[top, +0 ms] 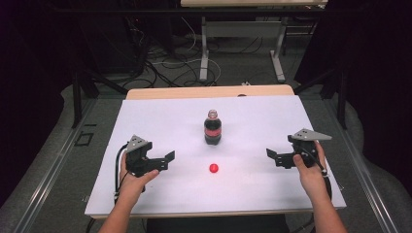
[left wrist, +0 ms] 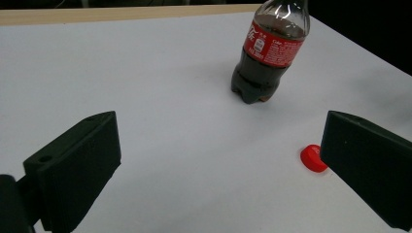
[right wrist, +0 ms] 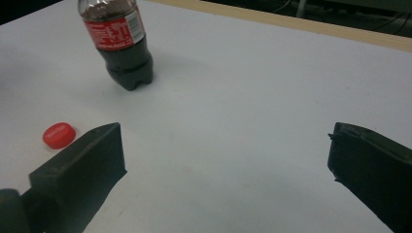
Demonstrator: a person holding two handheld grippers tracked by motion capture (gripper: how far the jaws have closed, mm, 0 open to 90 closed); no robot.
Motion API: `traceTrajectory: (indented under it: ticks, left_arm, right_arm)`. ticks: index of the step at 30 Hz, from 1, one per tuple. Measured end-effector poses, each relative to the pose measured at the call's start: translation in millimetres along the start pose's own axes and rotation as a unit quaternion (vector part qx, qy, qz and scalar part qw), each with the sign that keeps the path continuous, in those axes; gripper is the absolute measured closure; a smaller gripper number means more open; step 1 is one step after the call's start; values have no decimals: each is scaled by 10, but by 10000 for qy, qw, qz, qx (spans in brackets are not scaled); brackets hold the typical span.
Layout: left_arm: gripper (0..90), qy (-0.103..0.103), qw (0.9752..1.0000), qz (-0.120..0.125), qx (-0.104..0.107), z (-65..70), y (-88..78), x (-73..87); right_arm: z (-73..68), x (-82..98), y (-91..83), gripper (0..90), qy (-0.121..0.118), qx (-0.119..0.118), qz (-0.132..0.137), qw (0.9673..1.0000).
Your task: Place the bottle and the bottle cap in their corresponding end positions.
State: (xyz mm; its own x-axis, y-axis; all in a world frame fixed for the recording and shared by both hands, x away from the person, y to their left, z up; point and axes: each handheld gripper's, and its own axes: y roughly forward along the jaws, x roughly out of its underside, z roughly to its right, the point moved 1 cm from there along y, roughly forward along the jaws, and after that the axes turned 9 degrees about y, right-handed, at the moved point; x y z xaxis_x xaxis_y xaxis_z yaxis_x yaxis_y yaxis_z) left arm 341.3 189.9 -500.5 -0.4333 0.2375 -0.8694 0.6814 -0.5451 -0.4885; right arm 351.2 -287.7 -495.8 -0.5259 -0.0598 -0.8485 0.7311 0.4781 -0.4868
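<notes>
- The cola bottle (top: 212,128) stands upright on the white table top (top: 145,116), at the middle and toward the far side. Its neck is open, and it is well ahead of both pairs of jaws and touched by neither.
- The red cap (top: 214,168) lies flat on the table, nearer the person than the bottle and apart from it. It sits roughly midway between the two grippers, where either could get to it.
- In the left gripper view the cap (left wrist: 313,158) shows just beside the inner edge of the jaw on that view's right, partly hidden by it. The bottle (left wrist: 268,53) stands farther ahead, between the lines of the two jaws.
- In the right gripper view the cap (right wrist: 59,134) lies just outside and ahead of the jaw on that view's left. The bottle (right wrist: 120,42) rises beyond it.
- The left gripper (top: 163,160) is spread wide with nothing between its jaws, and it points in toward the cap.
- The right gripper (top: 275,157) is also spread wide and empty, and it points inward from the other side.
- Both seem held low and level, aimed at the middle. That would suit one steadying the bottle while the other takes the cap.
</notes>
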Motion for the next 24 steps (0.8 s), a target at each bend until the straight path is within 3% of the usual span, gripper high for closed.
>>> traceTrajectory:
  ticks: [3,8,12,24]
  left_arm:
    - [16,-11,10000,-6,-88,-41,1,19]
    - [16,-95,9998,-8,-181,-136,-5,55]
    - [16,-183,9995,-31,-260,-218,-2,100]
    - [16,-295,9974,-216,-617,-461,67,310]
  right_arm:
    - [82,50,-1,0,102,192,46,9998]
    - [215,163,10,0,254,289,24,9993]
    - [317,245,3,0,300,364,-183,9987]
    - [584,463,59,0,735,748,-91,9944]
